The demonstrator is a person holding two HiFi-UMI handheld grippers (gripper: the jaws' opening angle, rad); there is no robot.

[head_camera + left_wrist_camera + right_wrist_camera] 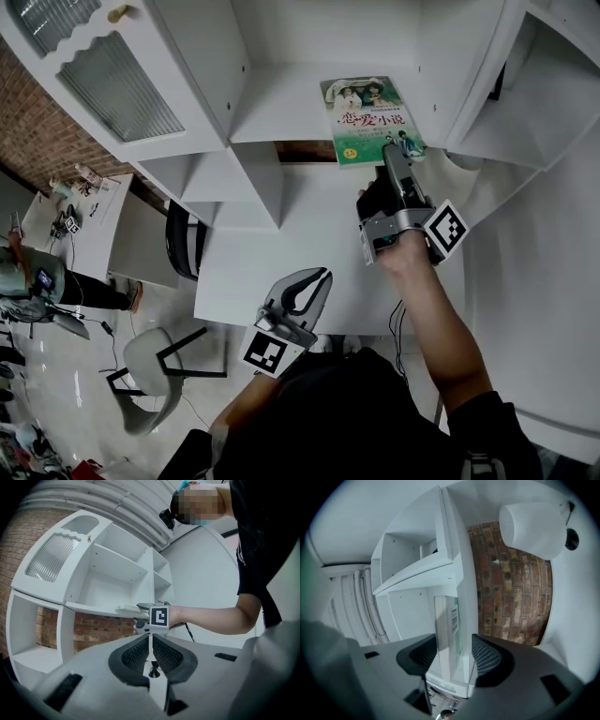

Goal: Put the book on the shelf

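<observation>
Title: red characters 恋爱小说 across the cover of the thin green paperback book (pixel 372 119), which lies flat on the white shelf board (pixel 281 103).
Small print above the title: unreadable.
Barcode (pixel 453 618): on the book near its edge; digits unreadable.
Square markers: black-and-white code patterns without letters, below the shelf board, on the right gripper (pixel 393 153) and the left gripper (pixel 316 278).

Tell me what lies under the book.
The white shelf board carries the book; its near edge overhangs, between the jaws of the open right tool. The board beneath the cover is hidden.
</observation>
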